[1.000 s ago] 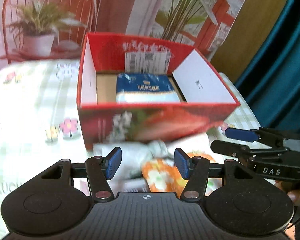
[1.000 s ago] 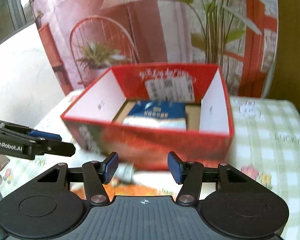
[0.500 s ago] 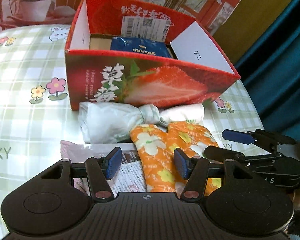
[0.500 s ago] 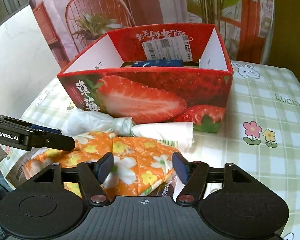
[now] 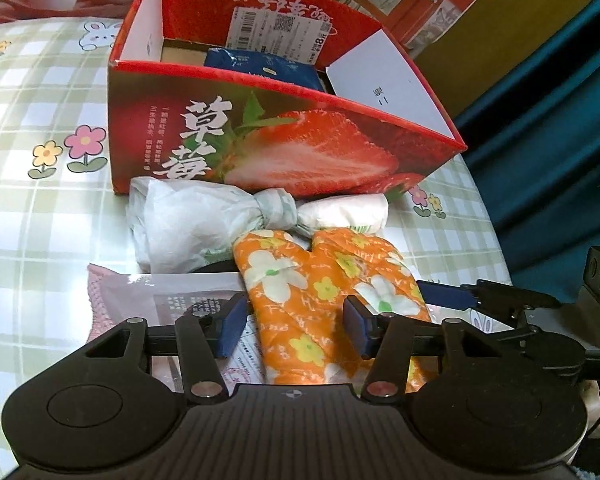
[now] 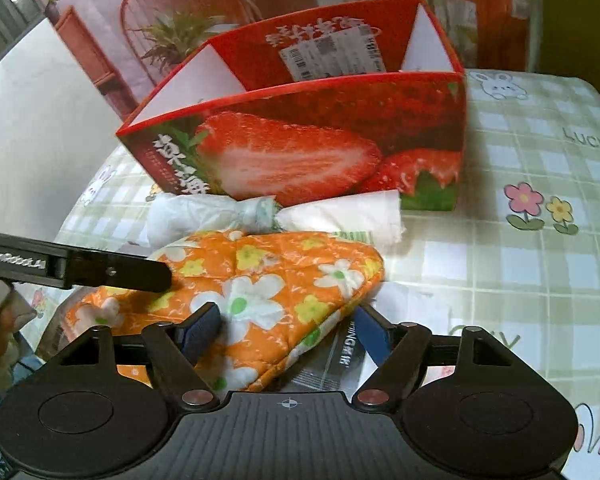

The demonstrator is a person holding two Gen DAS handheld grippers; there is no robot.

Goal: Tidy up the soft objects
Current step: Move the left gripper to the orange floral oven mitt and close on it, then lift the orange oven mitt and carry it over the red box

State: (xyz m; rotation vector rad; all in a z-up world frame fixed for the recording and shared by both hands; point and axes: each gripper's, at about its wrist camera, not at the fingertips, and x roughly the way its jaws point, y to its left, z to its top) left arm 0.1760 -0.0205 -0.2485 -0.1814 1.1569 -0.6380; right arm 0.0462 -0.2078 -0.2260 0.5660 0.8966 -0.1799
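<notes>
An orange floral oven mitt lies on the table in front of a red strawberry box. A blue pack sits inside the box. My left gripper hangs low over the mitt's cuff end. Its jaws are closing with the mitt between them, and the pads do not press on it. My right gripper straddles the mitt's other end from the right side, jaws opening, pads clear of the cloth. Each gripper shows in the other's view: the right gripper and the left gripper.
A knotted white plastic bag lies between the mitt and the box. A pink printed packet lies under the mitt. The green checked tablecloth covers the table. A teal curtain hangs past its right edge.
Both grippers have come down and tilted toward the mitt, which now sits between their jaws. The left jaws narrowed slightly and the right jaws widened.
</notes>
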